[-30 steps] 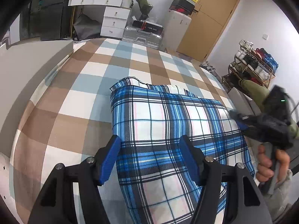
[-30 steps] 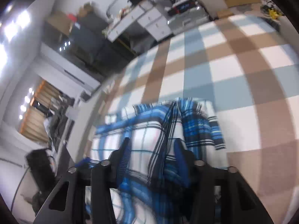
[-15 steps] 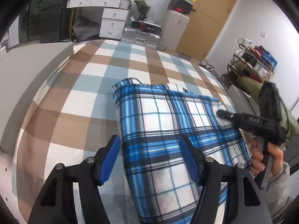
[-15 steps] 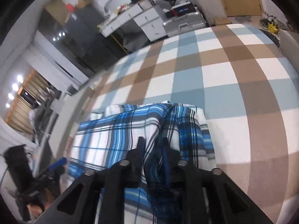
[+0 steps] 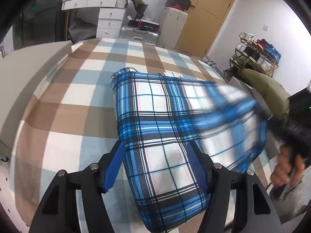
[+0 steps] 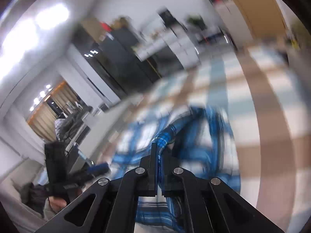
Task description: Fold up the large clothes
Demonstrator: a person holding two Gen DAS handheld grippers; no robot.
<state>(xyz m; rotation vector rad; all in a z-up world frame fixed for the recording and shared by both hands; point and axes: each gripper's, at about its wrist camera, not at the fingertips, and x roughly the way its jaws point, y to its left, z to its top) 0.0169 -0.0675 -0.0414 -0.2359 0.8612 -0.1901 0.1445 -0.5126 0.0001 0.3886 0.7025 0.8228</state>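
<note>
On the checked brown, white and pale-blue bedspread (image 5: pixel 81 104): the blue-and-white plaid garment (image 5: pixel 165 120), lying right of the middle, its near end between the fingers of my left gripper (image 5: pixel 155 167).

Right edge of the garment: raised off the bed, in my right gripper (image 6: pixel 158 155), with my right hand (image 5: pixel 287 167) at the near right.

Beyond the far end of the bed: white drawer unit (image 5: pixel 108 22), silver case (image 5: pixel 139 34) to its right, wooden door (image 5: pixel 206 15) further right.

Far right: open metal rack (image 5: pixel 254 54) against the wall.
</note>
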